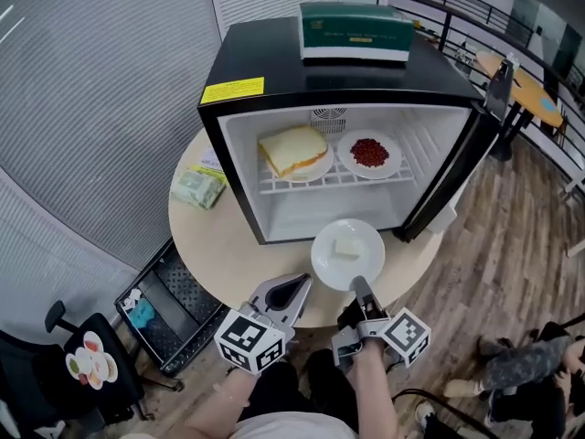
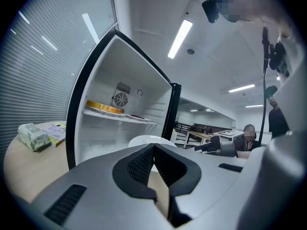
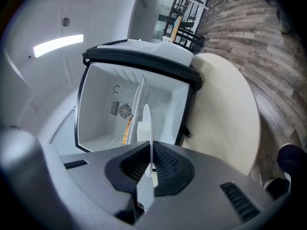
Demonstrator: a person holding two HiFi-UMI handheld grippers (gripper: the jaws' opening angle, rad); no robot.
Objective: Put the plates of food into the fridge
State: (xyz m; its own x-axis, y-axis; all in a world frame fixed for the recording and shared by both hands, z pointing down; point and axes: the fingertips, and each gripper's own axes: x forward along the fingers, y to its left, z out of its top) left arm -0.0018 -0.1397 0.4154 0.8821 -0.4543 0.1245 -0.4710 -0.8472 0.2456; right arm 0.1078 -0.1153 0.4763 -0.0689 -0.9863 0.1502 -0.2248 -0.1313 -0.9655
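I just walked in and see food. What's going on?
A person with a gripper in each hand is putting plates in the open fridge. The right gripper pinches the rim of a white plate with a pale block, in front of it. The left gripper is shut and empty. A sandwich plate and a plate of red food sit on the shelf.

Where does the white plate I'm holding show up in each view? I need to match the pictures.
Head view: white plate lower centre, before the open fridge, near rim in the right tool.
Left gripper view: plate rim just above the left tool's tips, centre.
Right gripper view: plate edge-on, centre, clamped in the right tool.
Shared landmark: the fan grille on the fridge's back wall.
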